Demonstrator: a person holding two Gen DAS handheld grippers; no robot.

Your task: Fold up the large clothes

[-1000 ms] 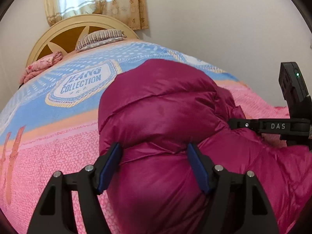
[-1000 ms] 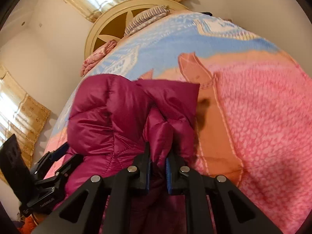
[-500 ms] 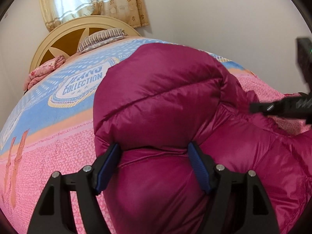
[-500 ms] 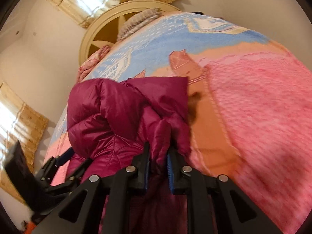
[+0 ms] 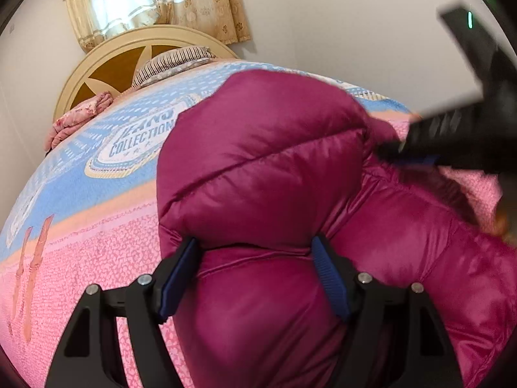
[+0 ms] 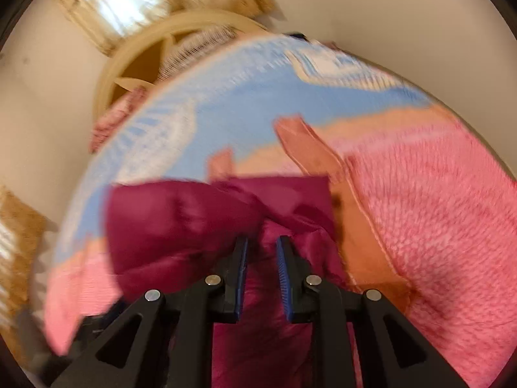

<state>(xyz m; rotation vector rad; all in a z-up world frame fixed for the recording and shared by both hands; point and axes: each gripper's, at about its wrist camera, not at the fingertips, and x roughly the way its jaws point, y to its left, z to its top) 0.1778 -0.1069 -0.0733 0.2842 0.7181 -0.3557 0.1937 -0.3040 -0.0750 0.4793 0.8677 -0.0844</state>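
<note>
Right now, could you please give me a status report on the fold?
Left tongs clamped across jacket bulk. Right tongs just eased open, fabric between, grip unclear. Nothing in the way.

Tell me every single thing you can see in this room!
puffy jacket: one, dark magenta, bunched on the bed
bedspread: one, pink, blue and orange, under the jacket
headboard: one, cream and brown, far end of the bed
striped pillow: one, against the headboard
folded cloth: one, pink, beside the pillow
curtain: beige, above the headboard
left tool: black, blue pads, squeezing a thick jacket fold
right tool: black, blue pads, jaws just opening slightly, jacket fabric between
</note>
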